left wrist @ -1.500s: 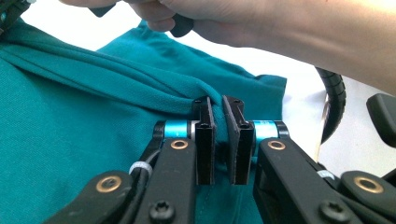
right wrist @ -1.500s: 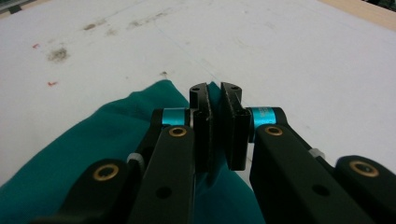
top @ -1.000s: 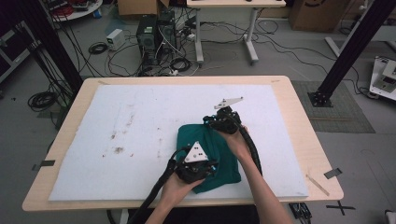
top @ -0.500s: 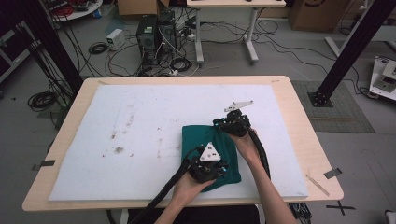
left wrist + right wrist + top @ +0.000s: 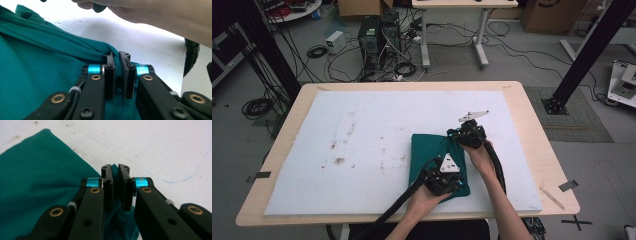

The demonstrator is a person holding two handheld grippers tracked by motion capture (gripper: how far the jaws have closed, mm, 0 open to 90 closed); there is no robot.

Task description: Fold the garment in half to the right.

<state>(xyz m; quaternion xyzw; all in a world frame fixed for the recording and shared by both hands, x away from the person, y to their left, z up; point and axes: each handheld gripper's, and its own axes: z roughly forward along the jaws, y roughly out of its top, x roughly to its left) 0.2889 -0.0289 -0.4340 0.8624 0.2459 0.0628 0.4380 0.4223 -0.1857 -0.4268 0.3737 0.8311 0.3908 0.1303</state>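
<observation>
A dark green cloth (image 5: 432, 155) lies folded on the white mat, right of the middle. My left gripper (image 5: 446, 181) holds its near right corner; in the left gripper view the jaws (image 5: 117, 58) are shut on a fold of the green cloth (image 5: 37, 70). My right gripper (image 5: 462, 136) holds the far right corner. In the right gripper view its jaws (image 5: 115, 171) pinch the edge of the cloth (image 5: 32, 177), which hangs down between them.
A white mat (image 5: 362, 130) with some dark stains covers most of the wooden table (image 5: 537, 150). The person's right hand and forearm (image 5: 155, 15) pass just above the left gripper. Computers, cables and black frame posts stand on the floor beyond the table.
Both grippers have moved to the right with the cloth's right edge, carrying it over. The cloth now lies further right and looks flatter and more squarely folded.
</observation>
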